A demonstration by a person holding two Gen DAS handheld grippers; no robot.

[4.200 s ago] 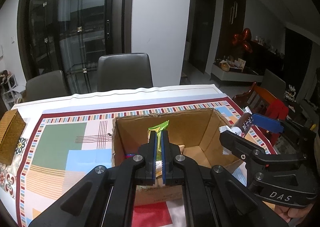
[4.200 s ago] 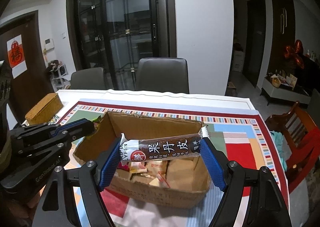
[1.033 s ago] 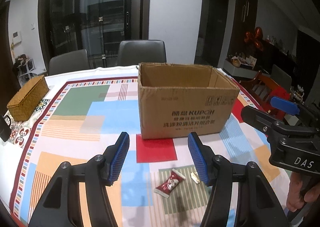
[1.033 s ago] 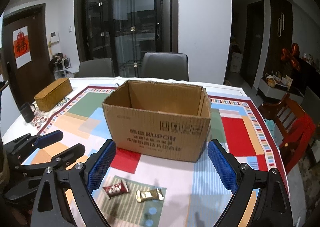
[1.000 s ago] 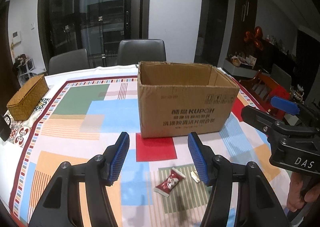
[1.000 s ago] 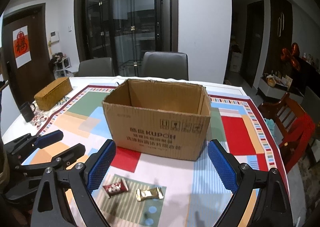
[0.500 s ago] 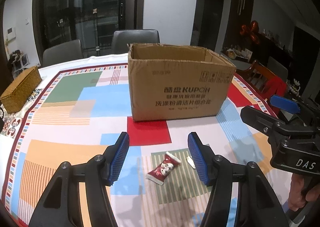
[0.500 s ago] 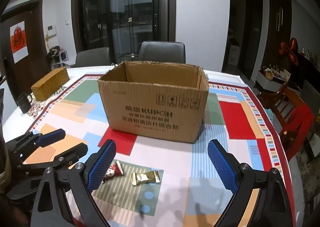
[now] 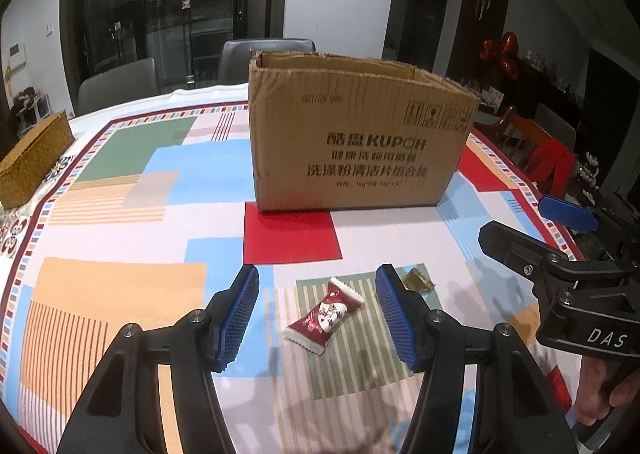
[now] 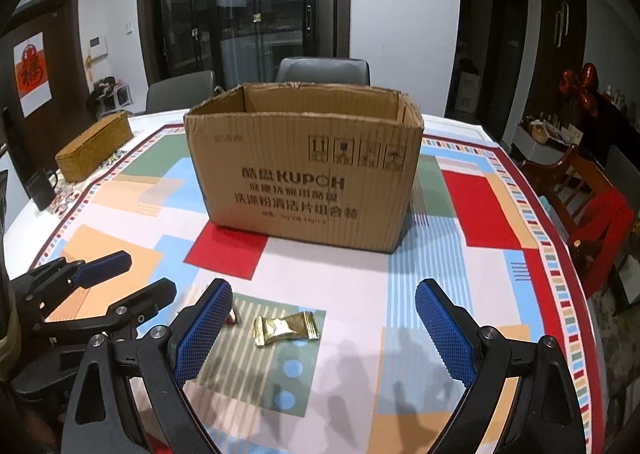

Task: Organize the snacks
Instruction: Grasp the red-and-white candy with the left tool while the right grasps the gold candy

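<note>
A brown cardboard box (image 9: 360,141) (image 10: 308,169) stands open-topped on the patterned tablecloth. In front of it lie two wrapped candies. The red-and-white one (image 9: 325,314) sits between the blue pads of my left gripper (image 9: 318,312), which hangs open above it without touching. The gold candy (image 10: 286,328) (image 9: 418,281) lies just right of it, inside the wide-open span of my right gripper (image 10: 322,328), nearer its left finger. Only a red corner (image 10: 232,318) of the first candy shows in the right wrist view. Each gripper appears at the edge of the other's view.
A woven straw box (image 10: 94,151) and a dark mug (image 10: 40,187) sit at the table's left edge. Grey chairs (image 10: 322,69) stand behind the table, a wooden chair with red cloth (image 10: 600,209) to the right. A person's hand (image 9: 604,390) grips the right tool.
Both grippers have sunk toward the tablecloth, so the box and candies look larger and closer. Both sets of jaws kept the same spread. Earlier each dropped a snack into the box.
</note>
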